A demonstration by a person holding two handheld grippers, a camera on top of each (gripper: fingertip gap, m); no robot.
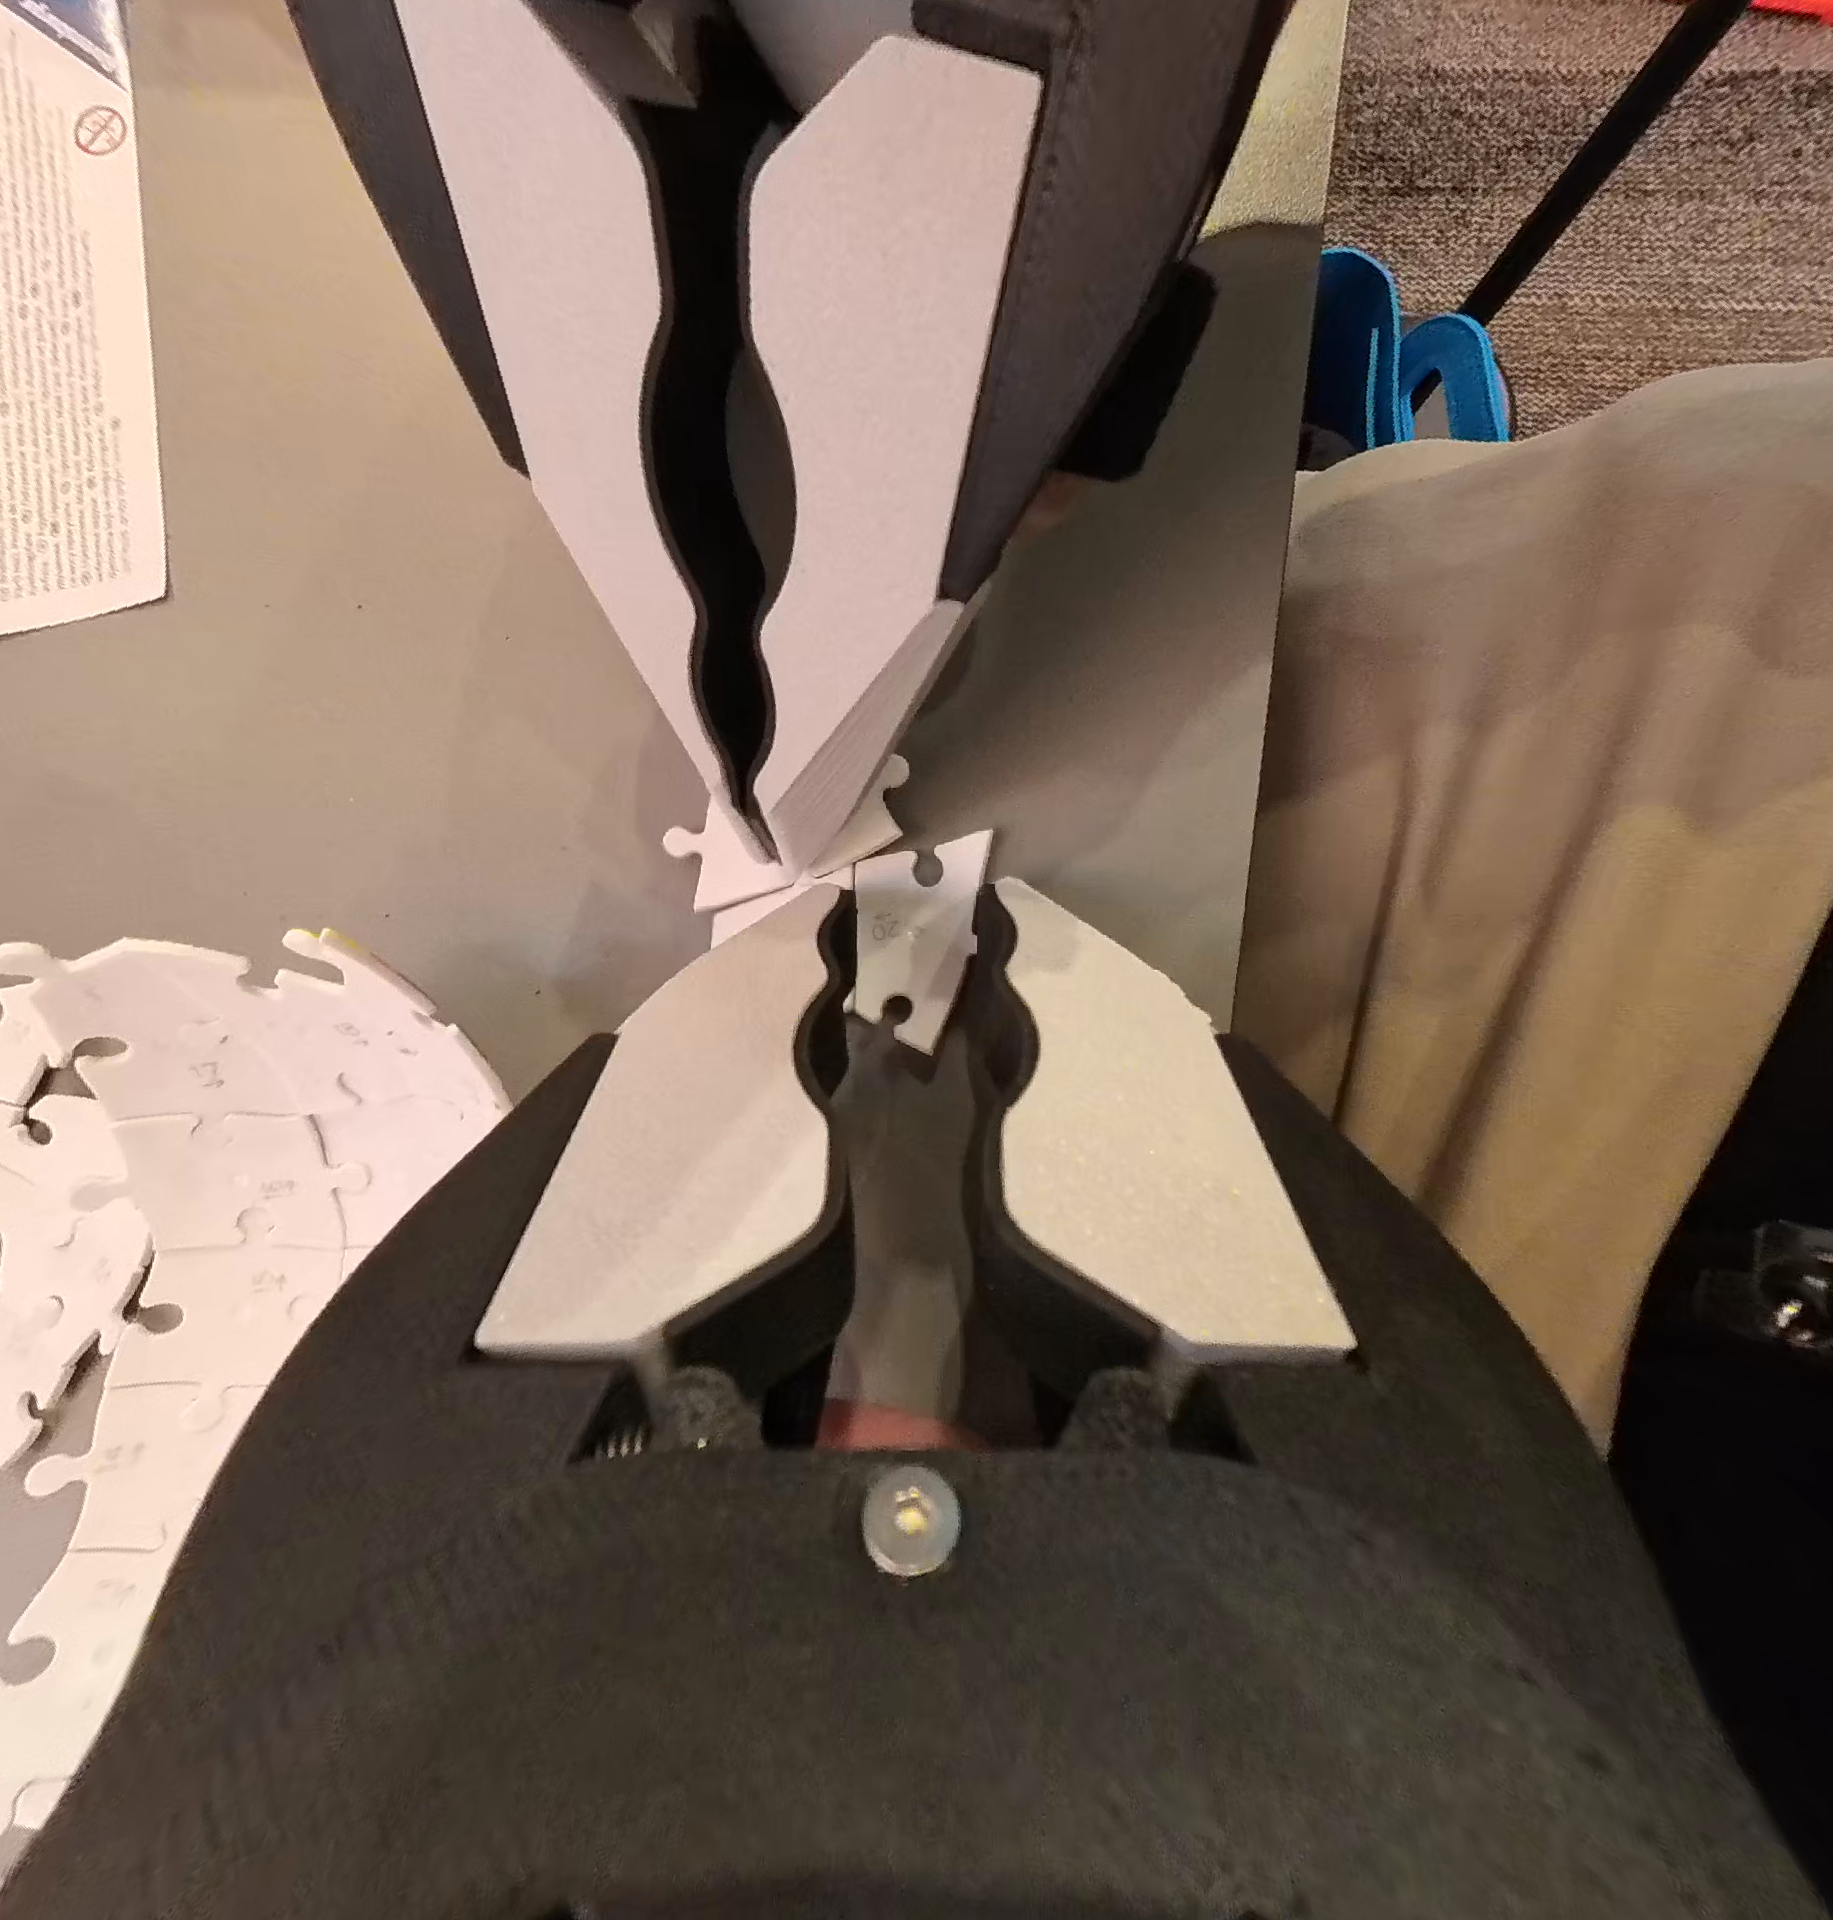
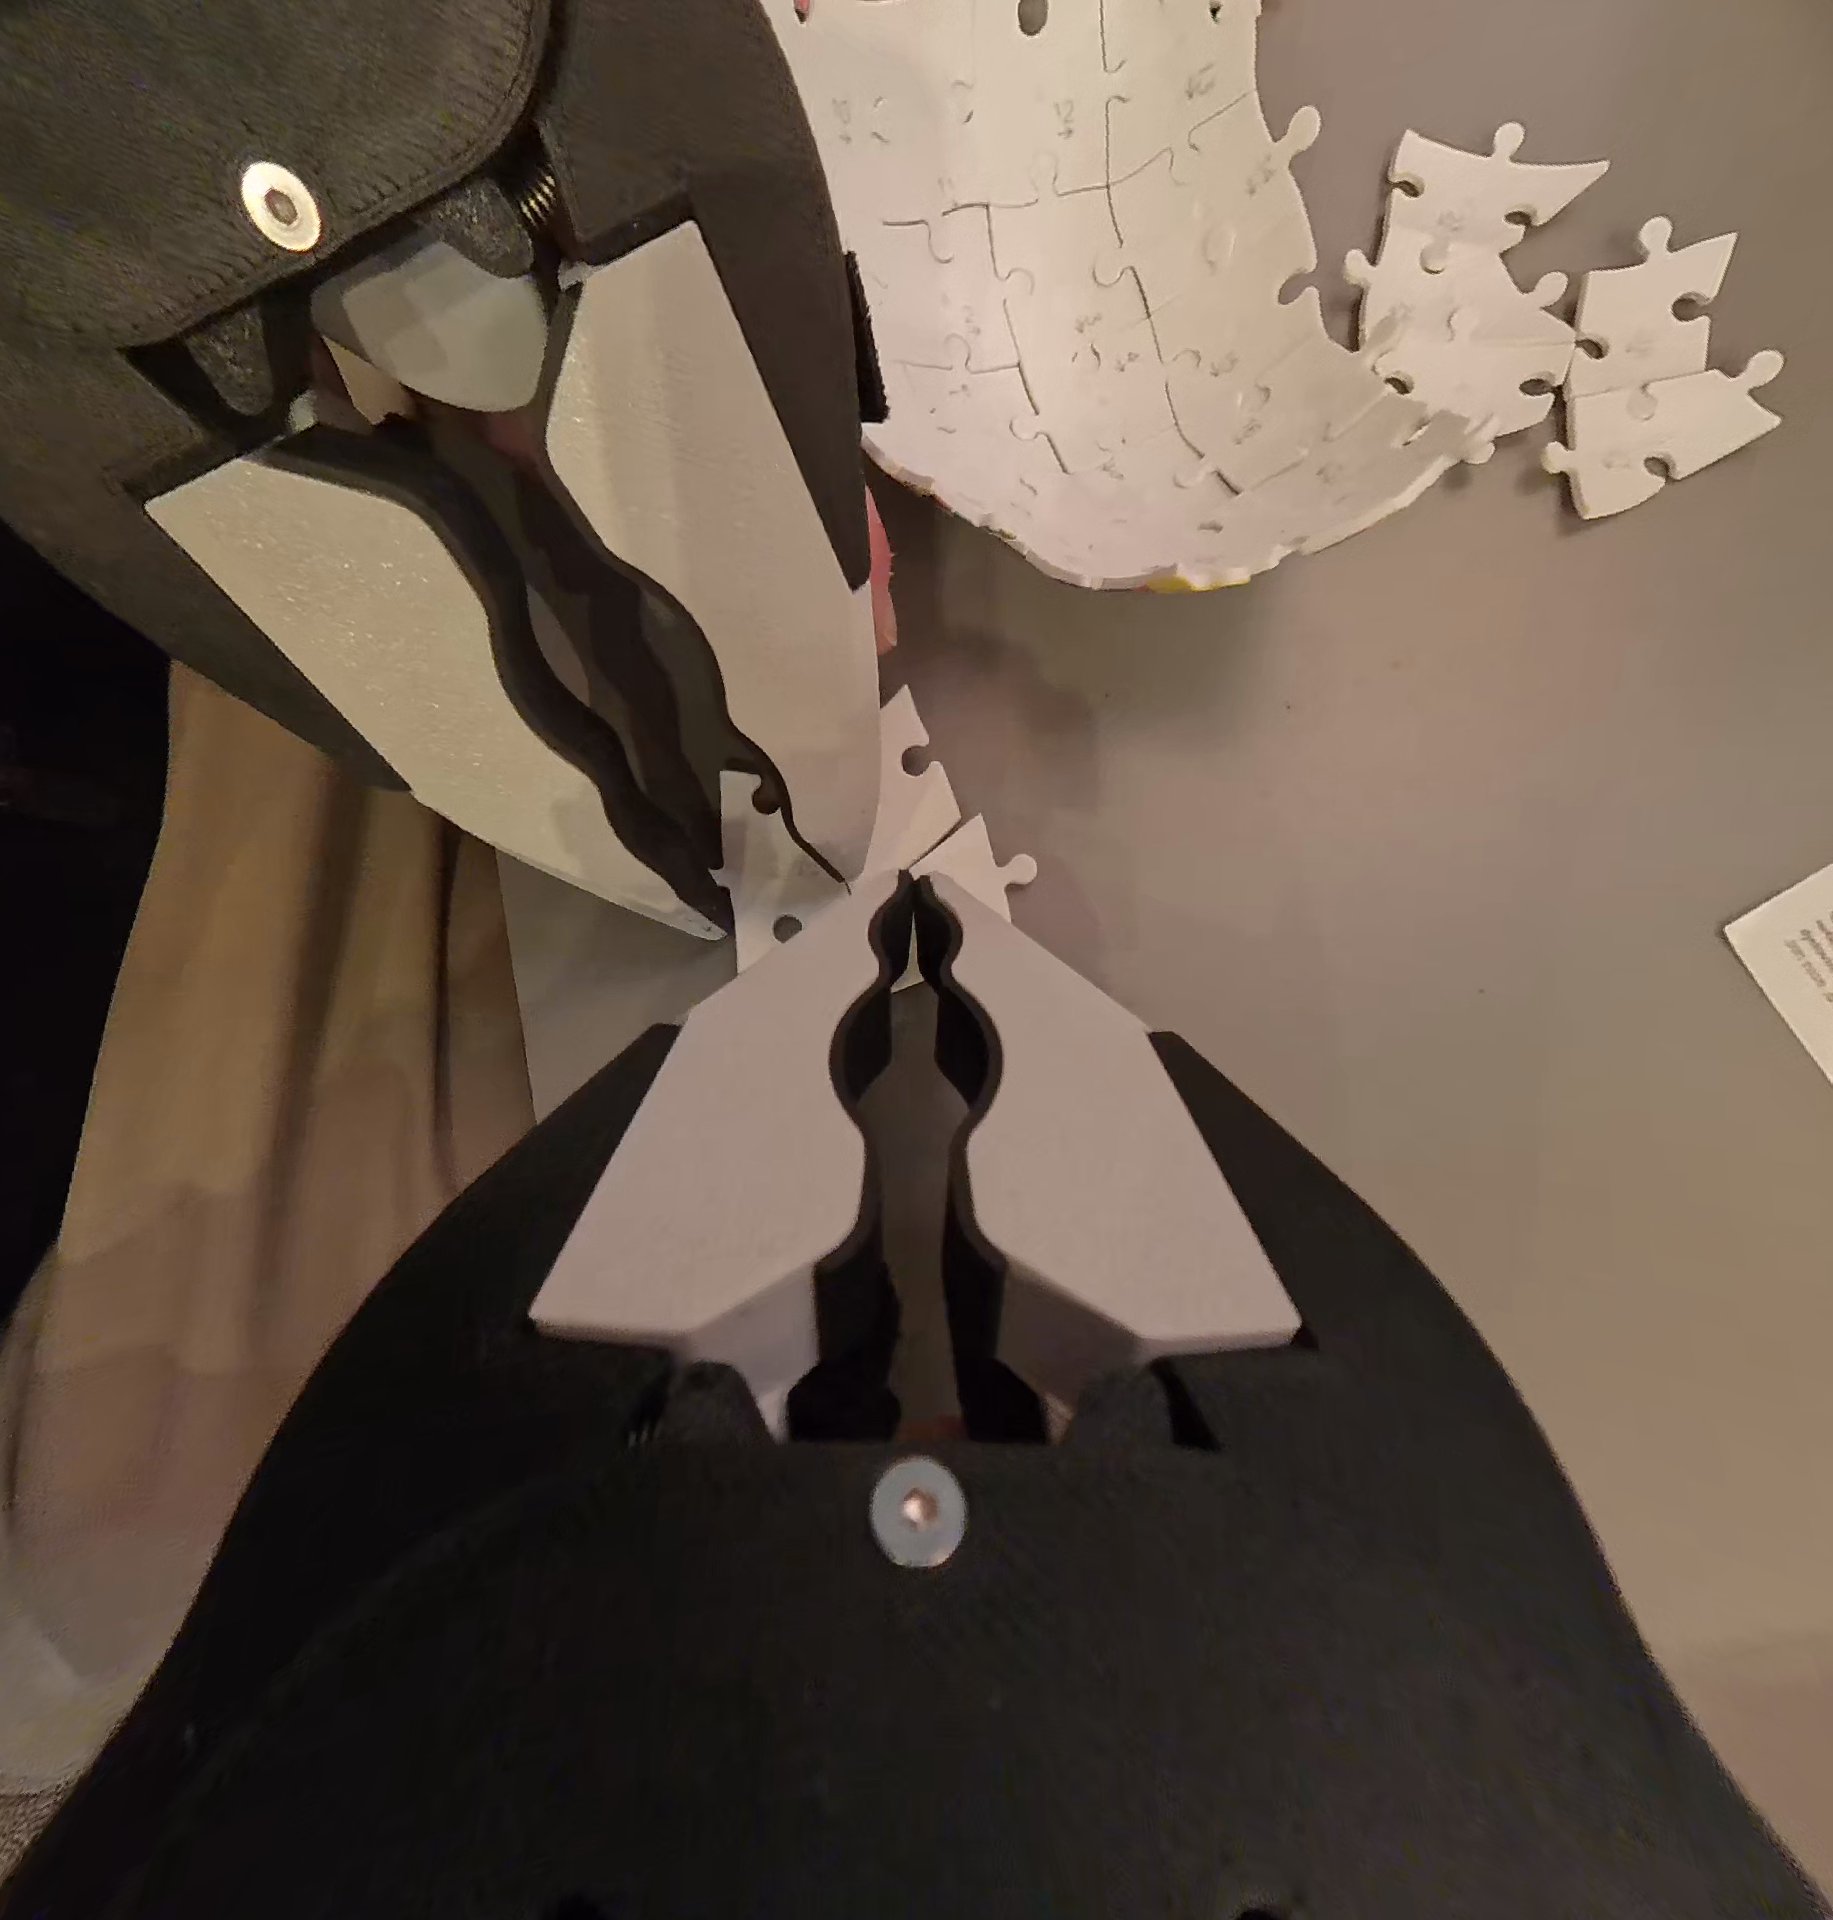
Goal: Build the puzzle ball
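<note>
Assembled shell: cut off by the left edge of the left wrist view and the top edge of the right wrist view.
Leaflet: cropped at the frame edge in both views.
Right tongs' piece: largely covered by the fingers.
Pencilled marks on pieces: too small to tell.

Grey table; assembled puzzle shell, loose pieces, leaflet.

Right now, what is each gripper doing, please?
Left gripper: closed on a white puzzle piece.
Right gripper: closed on another puzzle piece, held against the first.
</note>
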